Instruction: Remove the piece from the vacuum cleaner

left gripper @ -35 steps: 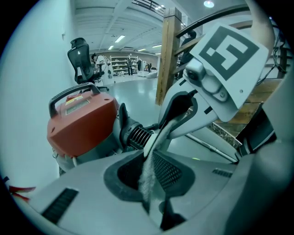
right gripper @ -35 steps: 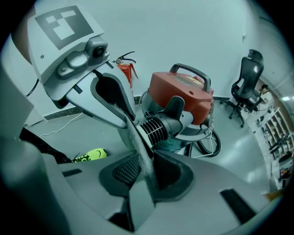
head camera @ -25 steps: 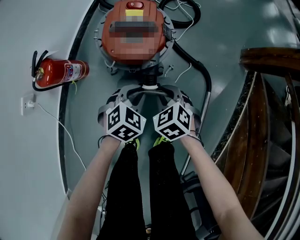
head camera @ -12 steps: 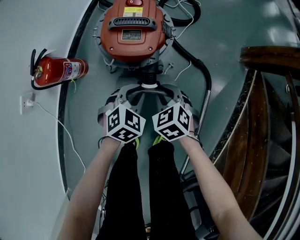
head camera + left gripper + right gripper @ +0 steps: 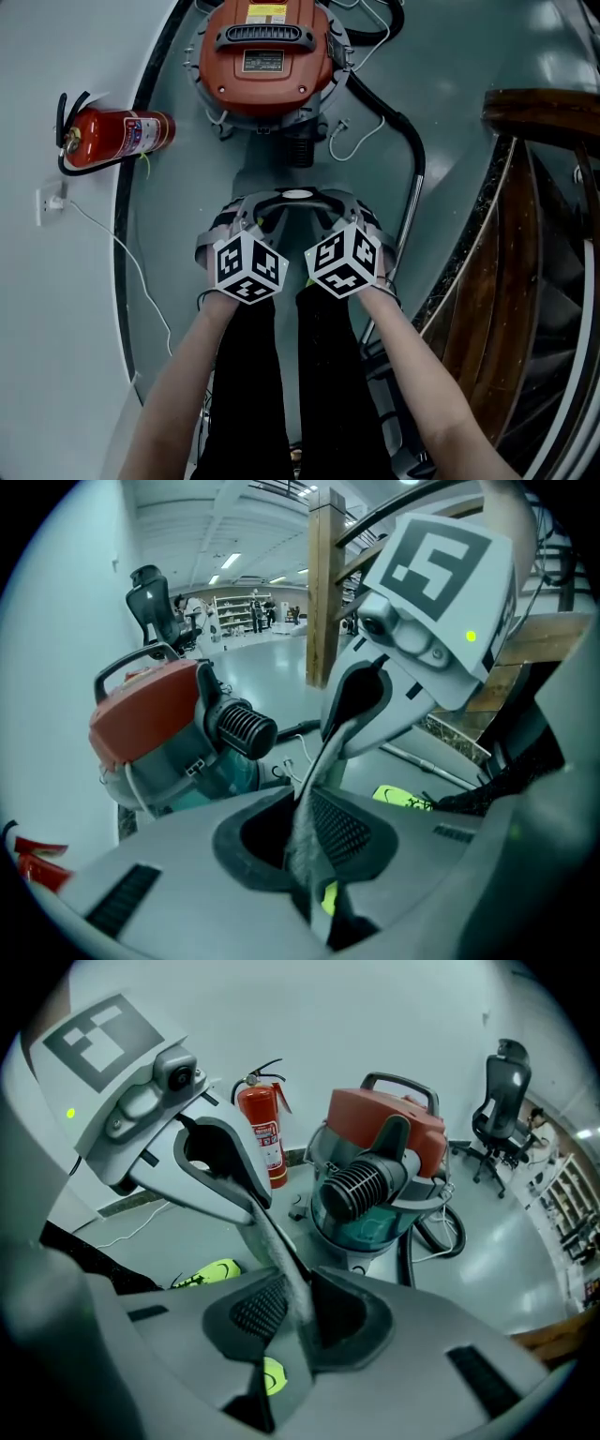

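The thin, felt-grey piece (image 5: 296, 195) sat at the black ribbed port (image 5: 300, 150) of the round orange vacuum cleaner (image 5: 267, 56) a second ago. It is now pulled clear, held over the smooth floor (image 5: 187, 187) just ahead of my legs. My left tool (image 5: 251, 217) and right tool (image 5: 342, 216) are both clamped on it, the right's jaws having just tightened.
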The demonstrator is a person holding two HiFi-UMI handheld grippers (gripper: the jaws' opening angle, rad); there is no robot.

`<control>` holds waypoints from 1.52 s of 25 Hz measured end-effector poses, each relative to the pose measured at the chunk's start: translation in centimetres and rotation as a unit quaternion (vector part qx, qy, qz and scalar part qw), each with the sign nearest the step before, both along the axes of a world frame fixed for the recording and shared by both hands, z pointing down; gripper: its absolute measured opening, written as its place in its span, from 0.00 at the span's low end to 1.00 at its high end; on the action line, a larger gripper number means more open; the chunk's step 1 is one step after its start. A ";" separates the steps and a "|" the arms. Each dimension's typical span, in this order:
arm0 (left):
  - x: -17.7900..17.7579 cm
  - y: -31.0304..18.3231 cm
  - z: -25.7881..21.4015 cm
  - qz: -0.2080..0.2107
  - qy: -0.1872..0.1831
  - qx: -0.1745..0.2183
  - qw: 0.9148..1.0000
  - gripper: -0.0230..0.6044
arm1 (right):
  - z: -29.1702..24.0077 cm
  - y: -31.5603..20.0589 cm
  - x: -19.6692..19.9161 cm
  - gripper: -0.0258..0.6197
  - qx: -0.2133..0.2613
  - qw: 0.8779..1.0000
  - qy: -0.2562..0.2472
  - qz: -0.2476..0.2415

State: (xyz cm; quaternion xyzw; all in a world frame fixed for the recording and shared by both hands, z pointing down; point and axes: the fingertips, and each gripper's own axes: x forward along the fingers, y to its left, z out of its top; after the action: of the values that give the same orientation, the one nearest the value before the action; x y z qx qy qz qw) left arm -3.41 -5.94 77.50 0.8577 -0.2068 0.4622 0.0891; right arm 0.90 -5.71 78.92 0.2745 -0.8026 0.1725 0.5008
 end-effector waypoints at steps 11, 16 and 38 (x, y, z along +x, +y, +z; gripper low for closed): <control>-0.3 1.5 0.5 -0.002 -0.002 -0.025 1.000 0.13 | 0.5 1.5 -0.3 0.17 -0.025 1.000 -0.004 -0.012; -0.2 2.3 0.8 -0.006 -0.001 -0.036 0.999 0.13 | 0.8 2.1 -0.3 0.17 -0.035 0.999 -0.004 -0.020; -0.6 2.6 6.4 -0.011 -0.005 -0.081 0.997 0.13 | 6.4 2.5 -0.7 0.17 -0.091 0.995 -0.005 -0.034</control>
State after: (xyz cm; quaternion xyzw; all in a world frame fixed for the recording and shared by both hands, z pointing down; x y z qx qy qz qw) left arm -4.03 -3.34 83.91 0.8430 -0.1786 0.4806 0.1626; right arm 0.18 -3.19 85.30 0.1992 -0.7948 0.2286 0.5256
